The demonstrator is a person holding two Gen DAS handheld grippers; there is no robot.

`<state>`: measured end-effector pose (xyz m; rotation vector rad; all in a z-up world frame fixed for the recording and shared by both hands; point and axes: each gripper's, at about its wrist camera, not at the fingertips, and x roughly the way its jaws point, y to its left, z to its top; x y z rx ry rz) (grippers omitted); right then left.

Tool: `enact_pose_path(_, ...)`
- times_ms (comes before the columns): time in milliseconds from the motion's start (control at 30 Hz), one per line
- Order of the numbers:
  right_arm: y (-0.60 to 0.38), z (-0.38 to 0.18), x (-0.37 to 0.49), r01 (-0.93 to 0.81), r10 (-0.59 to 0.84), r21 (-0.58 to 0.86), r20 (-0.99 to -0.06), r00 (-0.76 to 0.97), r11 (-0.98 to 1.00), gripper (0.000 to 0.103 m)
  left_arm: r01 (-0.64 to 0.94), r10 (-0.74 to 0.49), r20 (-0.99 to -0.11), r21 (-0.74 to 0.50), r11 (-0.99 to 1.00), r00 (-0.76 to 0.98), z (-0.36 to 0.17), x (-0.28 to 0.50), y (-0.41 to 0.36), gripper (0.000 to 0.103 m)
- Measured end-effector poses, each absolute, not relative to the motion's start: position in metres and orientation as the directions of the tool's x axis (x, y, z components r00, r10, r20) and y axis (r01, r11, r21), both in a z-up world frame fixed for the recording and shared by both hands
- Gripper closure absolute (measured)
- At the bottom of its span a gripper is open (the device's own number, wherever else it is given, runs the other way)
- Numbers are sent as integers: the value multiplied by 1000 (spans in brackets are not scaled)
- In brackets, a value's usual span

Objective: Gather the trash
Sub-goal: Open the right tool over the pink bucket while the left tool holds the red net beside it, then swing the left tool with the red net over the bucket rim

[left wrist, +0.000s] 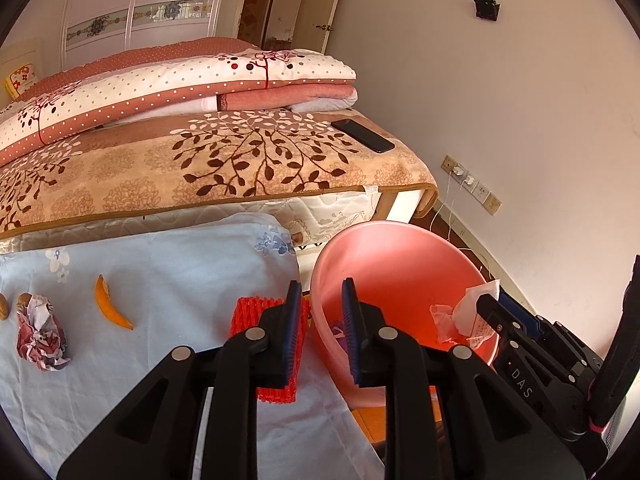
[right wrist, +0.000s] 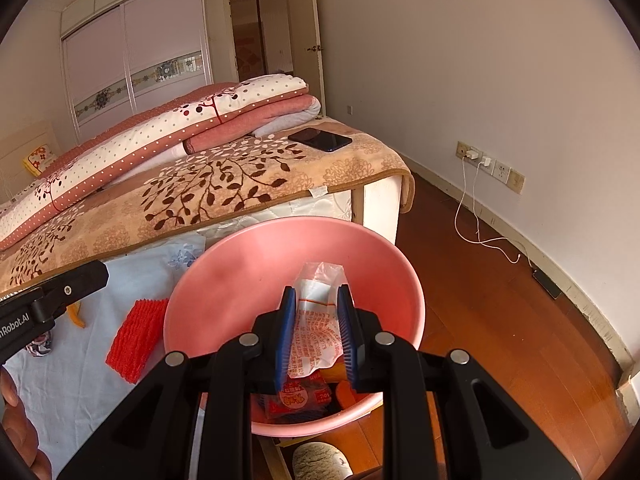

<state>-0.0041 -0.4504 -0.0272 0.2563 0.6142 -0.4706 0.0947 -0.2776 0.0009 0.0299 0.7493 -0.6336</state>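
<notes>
Item: pink basin [right wrist: 224,264], standing at the right edge of a pale blue cloth [left wrist: 160,264] spread in front of the bed [left wrist: 200,168]; it already holds a red snack packet [right wrist: 298,398] and other scraps at its near side. Right gripper [right wrist: 318,336]: fingers clamped on a clear printed plastic wrapper [right wrist: 316,320], held over the basin's interior. Left gripper [left wrist: 320,332]: fingers apart, nothing between them, poised over the basin's left rim. Trash outstanding on the cloth: red foam net [left wrist: 252,312] just left of the basin, partly behind the left finger; orange peel [left wrist: 110,304] further left; crumpled paper [left wrist: 40,336] and brown nut-like bits [left wrist: 24,304] at the far left. Risks, judged: the light wrapper may cling to the ribbed pads on release, or drift past the rim to the wood floor [right wrist: 500,320]; the two grippers are near each other and could knock; a nudge on the rim could tip the basin off its support.
</notes>
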Motion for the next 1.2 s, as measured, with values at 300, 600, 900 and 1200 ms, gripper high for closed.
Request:
enact_pose_path(300, -460, -33, -5, 467, -277, 179, -604, 747, 866, 62, 554, -491, -715, -174, 814, 497, -21, 97, -265, 82)
enact_pose_path(600, -455, -29, -8, 455, -281, 169, -588, 759, 874, 52, 510, -432, -744, -142, 848, 511, -43, 104, -244, 69)
enact_pose_path(900, -444, -25, -10, 435, -279, 146, -581, 765, 888, 52, 480, -391, -805, -154, 863, 445, -72, 118, -242, 69)
enact_pose_path(1200, -435, -24, -13, 424, -269, 140, -590, 762, 895, 52, 462, -397, -796, -169, 871, 457, -76, 114, -239, 82)
